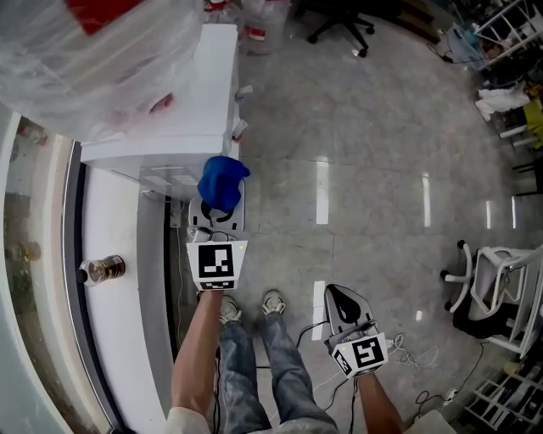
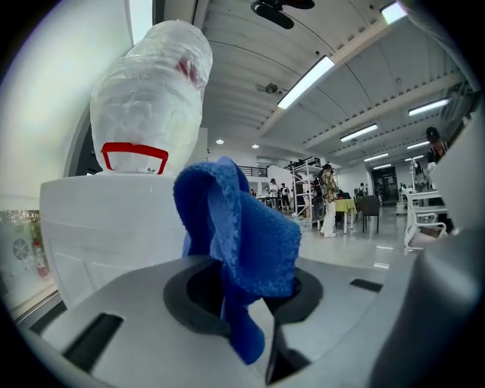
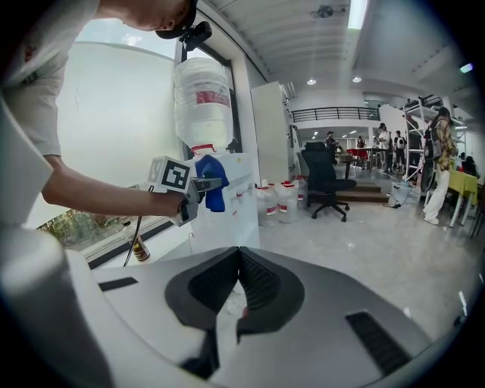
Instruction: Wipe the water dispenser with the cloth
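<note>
My left gripper (image 1: 218,210) is shut on a bunched blue cloth (image 1: 222,181), held up against the front of the white water dispenser (image 1: 199,93). Seen from the left gripper view, the cloth (image 2: 244,242) hangs out between the jaws, with the dispenser body (image 2: 106,220) and its plastic-wrapped bottle (image 2: 151,98) just behind. The right gripper view shows the same cloth (image 3: 210,183) at the dispenser (image 3: 244,189). My right gripper (image 1: 341,298) hangs low over the floor, away from the dispenser, shut with nothing in it (image 3: 239,292).
A white window sill (image 1: 114,339) carries a small brown bottle (image 1: 103,269) left of the dispenser. Spare water jugs (image 3: 276,201) and a black office chair (image 1: 341,23) stand beyond it. A white chair (image 1: 499,292) and floor cables (image 1: 407,349) lie at right.
</note>
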The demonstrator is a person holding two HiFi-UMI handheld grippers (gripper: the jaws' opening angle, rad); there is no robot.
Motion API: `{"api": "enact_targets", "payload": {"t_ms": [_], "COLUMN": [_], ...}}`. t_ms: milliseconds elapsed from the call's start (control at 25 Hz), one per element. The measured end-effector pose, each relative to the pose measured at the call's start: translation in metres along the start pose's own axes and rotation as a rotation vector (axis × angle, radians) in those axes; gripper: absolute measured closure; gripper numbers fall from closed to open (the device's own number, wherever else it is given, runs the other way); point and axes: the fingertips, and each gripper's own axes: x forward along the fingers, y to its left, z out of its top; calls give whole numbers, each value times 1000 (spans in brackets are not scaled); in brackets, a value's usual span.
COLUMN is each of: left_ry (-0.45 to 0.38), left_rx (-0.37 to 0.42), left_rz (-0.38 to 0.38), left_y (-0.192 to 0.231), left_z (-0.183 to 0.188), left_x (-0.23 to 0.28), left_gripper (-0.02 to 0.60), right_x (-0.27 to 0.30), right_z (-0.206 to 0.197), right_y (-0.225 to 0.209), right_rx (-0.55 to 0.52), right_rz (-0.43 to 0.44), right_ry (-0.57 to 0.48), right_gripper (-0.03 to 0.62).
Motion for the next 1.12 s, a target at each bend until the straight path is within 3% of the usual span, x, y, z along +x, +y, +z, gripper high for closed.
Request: {"api": "enact_targets", "payload": {"t_ms": [240,640,800,1120], "left_ry": [-18,50,76,91], "left_rx": [17,-32,-35,-48], "left_rz": [46,220,253,255], "left_y": [20,149,186,196], "left_z": [1,-40,-56,-69], "left_x": [-18,-76,-87,-88], "left_gripper": [483,483,483,483], "right_x": [6,74,113,197], "right_z": [-3,24,37,103], "right_y": [12,80,102,141], "right_rx": [-17,-82,-104,-155], "right_rz": [29,169,197,251], "right_ry": [11,-9,-37,-165], "right_gripper": [579,579,579,579]}}
